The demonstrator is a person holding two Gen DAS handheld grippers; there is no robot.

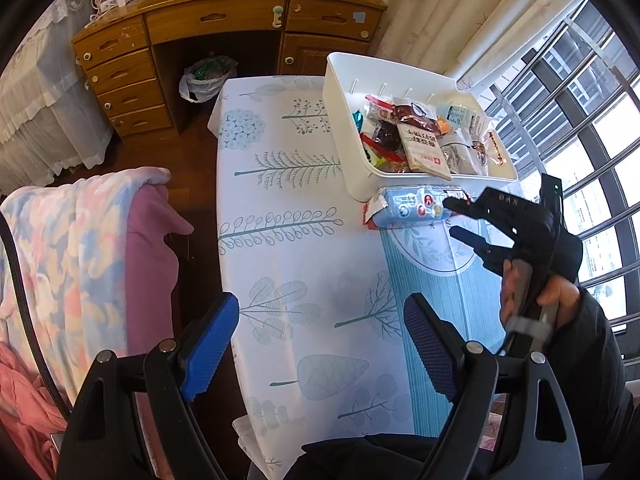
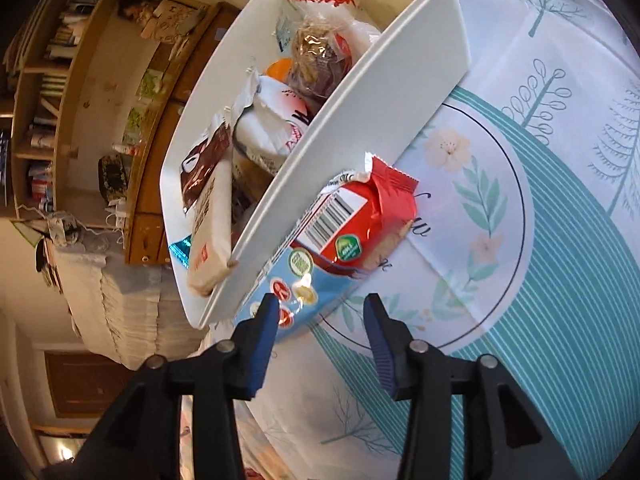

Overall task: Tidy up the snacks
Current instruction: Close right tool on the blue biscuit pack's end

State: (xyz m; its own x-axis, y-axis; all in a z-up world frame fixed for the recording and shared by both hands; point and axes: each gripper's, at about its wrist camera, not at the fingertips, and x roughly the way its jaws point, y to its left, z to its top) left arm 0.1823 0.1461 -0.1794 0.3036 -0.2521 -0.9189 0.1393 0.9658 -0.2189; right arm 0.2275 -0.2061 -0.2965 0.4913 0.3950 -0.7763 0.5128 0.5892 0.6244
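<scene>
A white bin (image 1: pixel 340 128) full of snack packets stands at the table's far right. Against its near wall (image 2: pixel 328 152) lies a blue and red snack packet (image 1: pixel 408 205), flat on the tablecloth. My right gripper (image 1: pixel 450 217), held by a hand in a dark sleeve, points at that packet's right end. In the right wrist view the packet (image 2: pixel 352 220) reaches down to the left fingertip, and the right gripper (image 2: pixel 322 304) is open, with tablecloth showing between its pads. My left gripper (image 1: pixel 320 308) hangs open above the near part of the table, holding nothing.
The tablecloth (image 1: pixel 288 184) has a leaf and tree print. A blanket-draped chair (image 1: pixel 80 248) stands close on the left. Beyond the table's far end are a wooden desk (image 1: pixel 224 20) and a bagged waste bin (image 1: pixel 206 80). A barred window (image 1: pixel 592 128) runs along the right.
</scene>
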